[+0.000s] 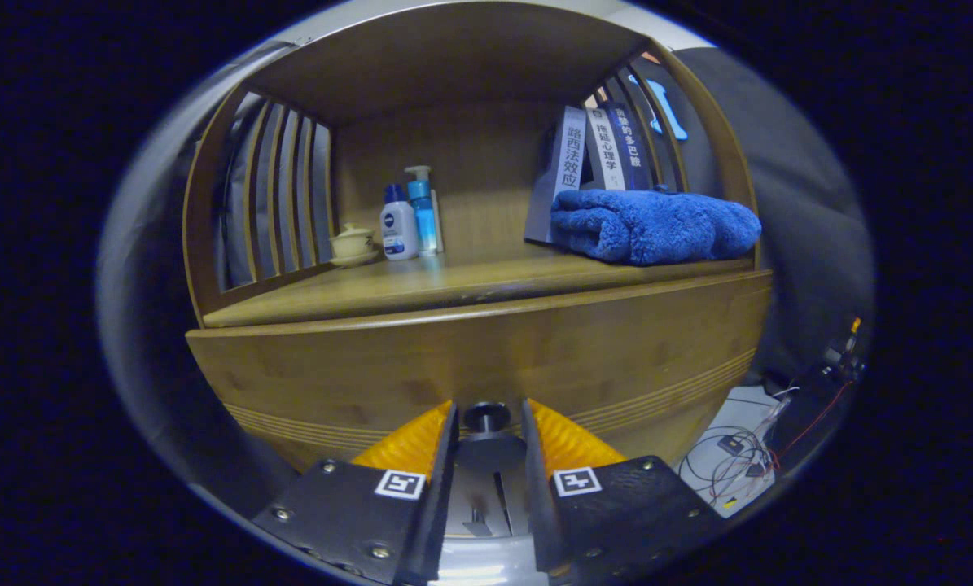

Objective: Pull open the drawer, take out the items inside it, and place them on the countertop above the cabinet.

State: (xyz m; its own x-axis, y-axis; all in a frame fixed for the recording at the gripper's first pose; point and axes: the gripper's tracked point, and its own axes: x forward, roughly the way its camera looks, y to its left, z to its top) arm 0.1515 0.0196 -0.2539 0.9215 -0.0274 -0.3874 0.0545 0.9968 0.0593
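A wooden cabinet has a wide drawer front [616, 350] below an open shelf. The drawer looks closed, with its front flush under the shelf edge, and its contents are hidden. A small dark round knob [486, 415] sits at the middle of the drawer front. My gripper [488, 411] is right at the drawer front with the knob between its fingertips. Both fingers press in on the knob's sides.
On the shelf [453, 285] above the drawer lie a folded blue towel [653, 226], several leaning books [592, 150], two bottles [409, 216] and a small lidded cup [353, 242]. Slatted wooden sides close the shelf in. Cables [738, 456] lie on the floor to the cabinet's right.
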